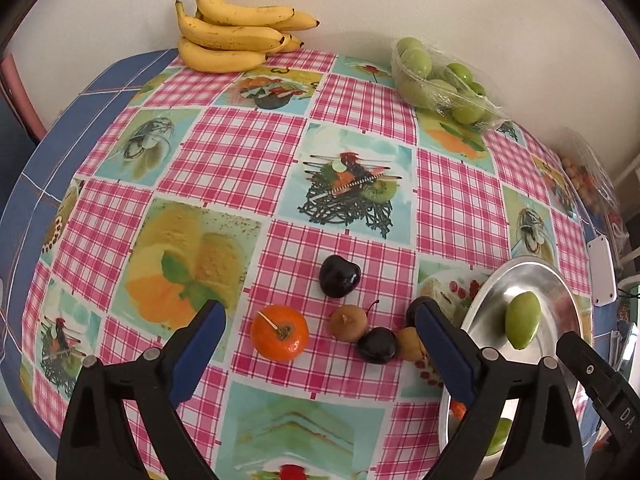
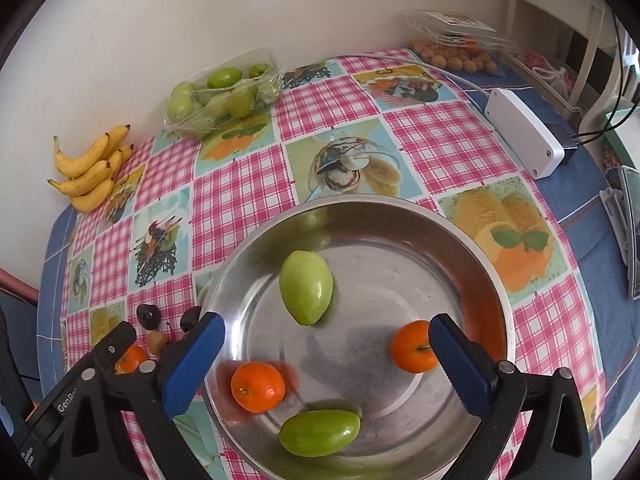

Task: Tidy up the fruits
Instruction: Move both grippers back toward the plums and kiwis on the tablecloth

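My left gripper [image 1: 318, 314] hangs open over loose fruit on the checked tablecloth, with nothing between its fingers. Below it lie a tangerine [image 1: 280, 333], a dark plum [image 1: 339, 276], a dark cherry [image 1: 377, 345] and two small brown fruits [image 1: 348, 322]. My right gripper [image 2: 326, 324] stands open above the steel bowl [image 2: 360, 202], holding nothing. In the bowl lie two green fruits [image 2: 306, 286] [image 2: 319, 432] and two tangerines [image 2: 258, 386] [image 2: 414, 346]. The bowl [image 1: 560, 276] sits just right of the loose fruit.
A bunch of bananas [image 1: 236, 36] and a clear tray of green fruit [image 1: 440, 80] stand at the back against the wall. A white box with a cable [image 2: 524, 136] and a pack of small brown fruits [image 2: 452, 56] lie at the far right.
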